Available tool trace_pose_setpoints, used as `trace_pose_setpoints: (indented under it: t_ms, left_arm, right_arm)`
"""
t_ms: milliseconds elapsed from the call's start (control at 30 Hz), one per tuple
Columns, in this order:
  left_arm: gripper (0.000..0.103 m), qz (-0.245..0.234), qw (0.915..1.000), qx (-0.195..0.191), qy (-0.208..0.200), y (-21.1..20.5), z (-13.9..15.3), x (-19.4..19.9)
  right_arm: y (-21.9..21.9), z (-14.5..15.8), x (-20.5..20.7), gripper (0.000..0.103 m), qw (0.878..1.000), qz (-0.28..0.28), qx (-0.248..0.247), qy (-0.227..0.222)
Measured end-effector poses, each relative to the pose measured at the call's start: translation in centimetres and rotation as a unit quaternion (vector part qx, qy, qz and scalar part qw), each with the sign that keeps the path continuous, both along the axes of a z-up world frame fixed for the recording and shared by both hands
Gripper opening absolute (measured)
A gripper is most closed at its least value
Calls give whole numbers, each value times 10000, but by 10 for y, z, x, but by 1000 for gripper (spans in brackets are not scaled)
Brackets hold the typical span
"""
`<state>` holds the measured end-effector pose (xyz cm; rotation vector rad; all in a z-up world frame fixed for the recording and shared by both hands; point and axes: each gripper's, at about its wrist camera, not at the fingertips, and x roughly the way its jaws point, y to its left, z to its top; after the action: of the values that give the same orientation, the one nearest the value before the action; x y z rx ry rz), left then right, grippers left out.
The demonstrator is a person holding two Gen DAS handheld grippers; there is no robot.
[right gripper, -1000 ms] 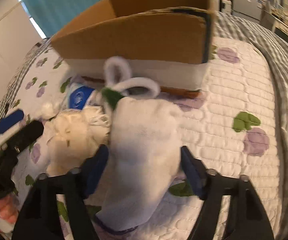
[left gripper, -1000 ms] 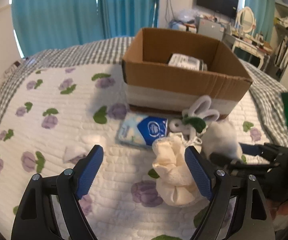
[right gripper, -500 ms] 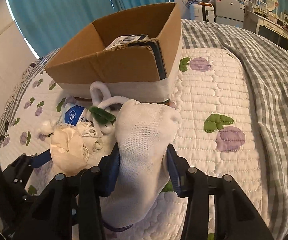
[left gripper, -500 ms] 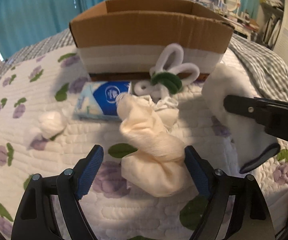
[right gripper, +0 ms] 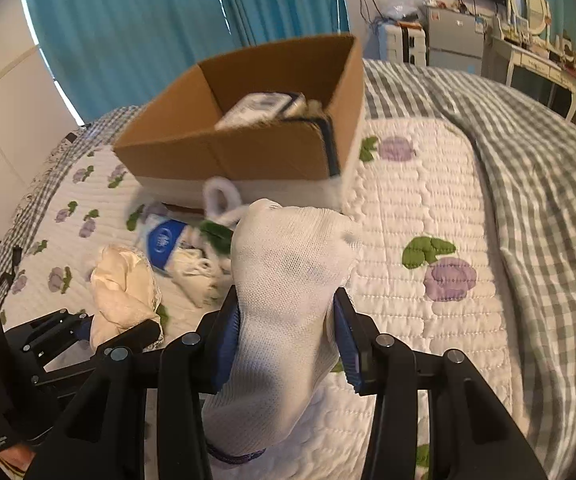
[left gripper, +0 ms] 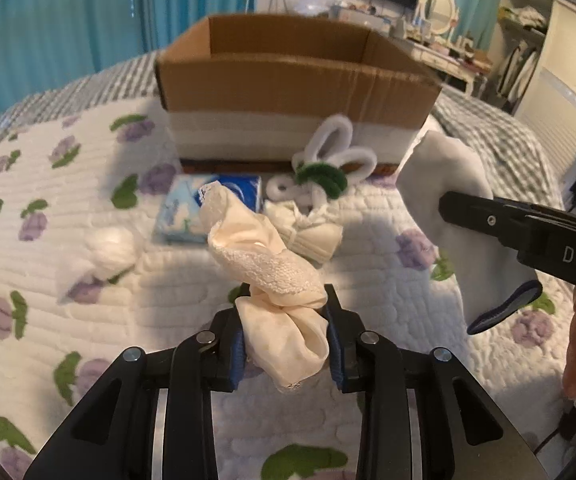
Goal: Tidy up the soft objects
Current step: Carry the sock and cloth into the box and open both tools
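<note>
My left gripper (left gripper: 285, 344) is shut on a cream lace-trimmed cloth (left gripper: 271, 276) and holds it above the quilt. My right gripper (right gripper: 285, 344) is shut on a white sock (right gripper: 288, 280) with a dark cuff, lifted off the bed; the sock also shows in the left wrist view (left gripper: 444, 184). An open cardboard box (left gripper: 288, 92) stands ahead on the bed, with a packet inside (right gripper: 259, 108). In front of it lie a blue tissue pack (left gripper: 191, 208), a white and green pipe-cleaner bunny (left gripper: 328, 168), a folded white cloth (left gripper: 308, 232) and a white cotton ball (left gripper: 111, 244).
The bed has a white quilt with purple flowers (right gripper: 420, 200) and a grey checked blanket (right gripper: 536, 160) on the right. Teal curtains (right gripper: 147, 32) hang behind. A dresser and mirror (right gripper: 536, 44) stand at the far right.
My left gripper closed on the cream cloth and lifted it. My right gripper closed on the white sock and raised it, so the inside of the box now shows.
</note>
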<state>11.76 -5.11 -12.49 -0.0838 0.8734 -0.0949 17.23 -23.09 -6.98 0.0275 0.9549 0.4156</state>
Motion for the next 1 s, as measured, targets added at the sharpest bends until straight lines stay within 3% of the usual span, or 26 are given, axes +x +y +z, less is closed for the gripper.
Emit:
trace_pose_setpoints:
  t_ms: [167, 400, 667, 833, 1000]
  left_arm:
    - [31, -105, 9996, 63, -237, 5, 29, -9]
    - [31, -293, 9952, 297, -887, 13, 87, -11]
    - [31, -459, 9871, 487, -1451, 21, 145, 19]
    - [31, -614, 9833, 713, -1556, 20, 154, 61]
    - [31, -715, 9825, 830, -1508, 23, 145, 112]
  right_arm:
    - [9, 32, -13, 44, 9996, 16, -19, -273]
    - [22, 97, -23, 44, 9962, 13, -81, -870]
    - [43, 160, 4, 44, 9886, 7, -122, -1499]
    - [53, 168, 41, 44, 9868, -46, -109, -1617]
    - [58, 144, 87, 44, 9884, -135, -98, -1510]
